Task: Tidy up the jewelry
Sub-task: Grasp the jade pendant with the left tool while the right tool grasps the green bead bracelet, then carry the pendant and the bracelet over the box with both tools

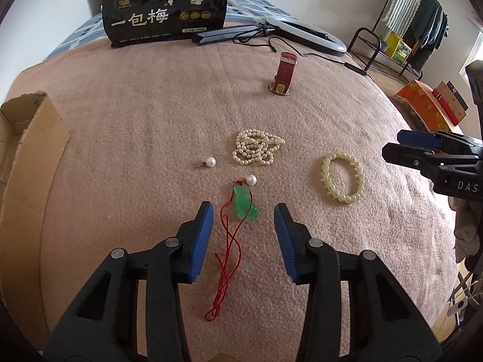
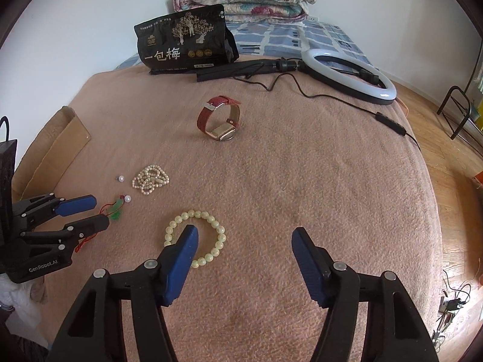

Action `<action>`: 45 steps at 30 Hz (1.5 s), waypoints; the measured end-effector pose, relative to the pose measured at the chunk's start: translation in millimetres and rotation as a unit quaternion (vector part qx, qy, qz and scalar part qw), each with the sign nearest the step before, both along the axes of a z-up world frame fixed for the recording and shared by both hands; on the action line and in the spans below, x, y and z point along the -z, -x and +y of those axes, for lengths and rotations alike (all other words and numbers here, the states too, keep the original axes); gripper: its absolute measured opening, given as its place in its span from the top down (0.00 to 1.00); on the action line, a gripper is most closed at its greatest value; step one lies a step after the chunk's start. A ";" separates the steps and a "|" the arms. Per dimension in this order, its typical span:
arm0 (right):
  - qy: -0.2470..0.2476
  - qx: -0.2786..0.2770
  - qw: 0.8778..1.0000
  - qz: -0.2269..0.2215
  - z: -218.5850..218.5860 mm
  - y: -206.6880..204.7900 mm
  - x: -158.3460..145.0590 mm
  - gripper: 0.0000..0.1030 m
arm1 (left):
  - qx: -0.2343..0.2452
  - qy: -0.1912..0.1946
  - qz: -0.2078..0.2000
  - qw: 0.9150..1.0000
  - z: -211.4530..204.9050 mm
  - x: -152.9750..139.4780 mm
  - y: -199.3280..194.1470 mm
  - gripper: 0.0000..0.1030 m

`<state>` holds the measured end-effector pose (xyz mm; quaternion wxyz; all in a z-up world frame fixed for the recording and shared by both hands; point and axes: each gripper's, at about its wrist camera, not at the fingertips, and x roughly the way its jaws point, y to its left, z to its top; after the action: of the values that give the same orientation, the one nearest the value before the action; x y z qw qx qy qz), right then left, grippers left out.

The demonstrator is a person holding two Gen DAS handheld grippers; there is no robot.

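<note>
Jewelry lies on a pink blanket [image 1: 135, 120]. A green jade pendant [image 1: 245, 203] on a red cord [image 1: 226, 259] sits just ahead of my open left gripper [image 1: 244, 211], between its blue pads. Two pearl earrings [image 1: 210, 161] [image 1: 251, 179], a heap of pearl necklace [image 1: 256, 147] and a pale bead bracelet [image 1: 342, 178] lie beyond. A red-strapped watch [image 1: 283, 72] stands farther back. My right gripper [image 2: 243, 235] is open and empty; its left finger [image 2: 184, 250] overlaps the bracelet [image 2: 211, 241]. The pendant also shows in the right wrist view [image 2: 116, 209].
An open cardboard box [image 1: 27, 138] sits at the blanket's left edge. A black snack bag [image 1: 164, 9], a ring light [image 2: 350, 72] with its cable [image 2: 389, 123] and a folded quilt [image 2: 244, 0] lie at the back. Wooden floor [image 2: 452, 181] is to the right.
</note>
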<state>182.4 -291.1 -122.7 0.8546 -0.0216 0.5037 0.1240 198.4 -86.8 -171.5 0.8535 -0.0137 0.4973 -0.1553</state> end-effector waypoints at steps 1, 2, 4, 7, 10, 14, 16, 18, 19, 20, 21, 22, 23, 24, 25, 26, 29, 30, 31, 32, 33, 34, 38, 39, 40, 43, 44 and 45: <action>-0.003 -0.002 1.000 0.004 0.4 -0.9 2.8 0.39 | -0.001 0.002 0.004 1.000 -1.0 2.5 -2.0 0.61; -0.005 -0.003 1.000 0.008 1.1 -2.0 4.9 0.40 | 0.000 0.005 0.008 1.000 -2.2 5.3 -4.4 0.64; -0.010 -0.005 1.000 0.017 1.9 -5.5 10.4 0.44 | -0.001 0.006 0.013 1.000 -4.7 10.2 -8.2 0.67; -0.020 -0.004 0.999 0.032 2.4 -10.5 18.3 0.50 | 0.001 0.004 0.011 1.000 -8.3 13.2 -11.0 0.72; -0.023 -0.003 0.999 0.042 3.2 -13.9 23.8 0.52 | -0.001 -0.002 0.010 1.000 -9.3 14.3 -12.8 0.80; -0.026 0.000 0.998 0.052 2.2 -17.1 29.6 0.52 | 0.000 -0.004 0.005 1.000 -7.5 15.5 -11.9 0.85; -0.025 0.002 0.998 0.056 2.0 -18.3 32.4 0.52 | 0.000 -0.005 0.004 1.000 -6.5 16.1 -10.9 0.85; -0.028 0.003 0.998 0.063 1.6 -20.0 35.9 0.53 | 0.000 -0.006 0.002 1.000 -6.7 16.3 -10.5 0.85; -0.030 0.004 0.997 0.067 1.8 -20.9 37.8 0.54 | 0.001 -0.007 0.002 1.000 -7.0 16.2 -10.6 0.85; -0.031 0.005 0.997 0.071 2.1 -21.5 39.6 0.57 | 0.001 -0.008 0.002 1.000 -7.2 15.9 -10.2 0.85; -0.031 0.006 0.997 0.074 2.4 -21.5 41.0 0.60 | 0.001 -0.008 0.001 1.000 -7.0 15.9 -10.0 0.85; -0.031 0.005 0.997 0.075 3.1 -21.3 41.9 0.60 | 0.000 -0.008 0.001 1.000 -6.8 15.8 -9.8 0.85; -0.030 0.004 0.997 0.075 3.8 -21.2 42.3 0.61 | -0.001 -0.007 0.001 1.000 -6.5 15.6 -9.6 0.85; -0.030 0.003 0.997 0.076 4.4 -21.1 42.6 0.63 | -0.002 -0.006 0.001 1.000 -6.3 15.3 -9.4 0.85; -0.029 0.002 0.997 0.077 5.0 -21.3 43.1 0.64 | -0.002 -0.006 0.001 1.000 -6.1 14.8 -9.2 0.85; -0.030 0.002 0.997 0.078 5.4 -21.7 43.6 0.68 | -0.002 -0.004 0.000 1.000 -5.3 14.2 -8.7 0.85; -0.032 -0.001 0.996 0.080 8.0 -21.6 44.6 0.76 | -0.004 -0.003 0.001 1.000 -2.4 12.9 -7.6 0.85; -0.033 -0.004 0.996 0.081 9.4 -21.6 44.8 0.80 | -0.005 -0.004 0.000 1.000 -1.7 12.3 -7.0 0.85; -0.033 -0.006 0.996 0.081 11.0 -21.2 45.0 0.82 | -0.005 -0.005 -0.001 1.000 -0.9 11.7 -6.3 0.85; -0.032 -0.008 0.996 0.081 12.6 -20.9 45.2 0.87 | -0.004 -0.008 -0.002 1.000 -0.7 10.8 -5.3 0.85; -0.033 -0.009 0.996 0.081 13.7 -20.5 45.3 0.92 | -0.003 -0.010 -0.005 1.000 -0.2 9.8 -4.3 0.85; -0.036 -0.010 0.996 0.082 14.1 -20.2 45.4 0.94 | -0.003 -0.011 -0.006 1.000 0.1 9.0 -3.4 0.85; -0.044 -0.005 0.996 0.080 13.9 -18.2 42.6 0.95 | -0.005 -0.008 -0.010 1.000 4.3 4.6 0.1 0.85; -0.048 -0.005 0.996 0.079 13.7 -17.3 41.3 0.95 | -0.005 -0.008 -0.012 1.000 5.4 2.9 1.1 0.85; -0.053 -0.005 0.996 0.078 13.2 -16.1 39.7 0.95 | -0.005 -0.010 -0.015 1.000 6.4 1.4 2.3 0.85; -0.063 -0.003 0.995 0.071 12.7 -11.7 32.4 0.95 | -0.007 -0.010 -0.021 1.000 10.1 -4.9 4.4 0.85; -0.065 -0.003 0.996 0.068 12.7 -10.1 29.5 0.95 | -0.009 -0.010 -0.023 1.000 11.8 -7.4 5.4 0.85; -0.067 -0.003 0.996 0.066 12.8 -8.7 26.4 0.95 | -0.010 -0.009 -0.025 1.000 13.5 -9.9 5.9 0.85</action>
<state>191.1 -278.3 -149.1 0.8189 0.0423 0.5492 0.1611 192.5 -73.3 -161.7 0.8673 -0.0072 0.4768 -0.1428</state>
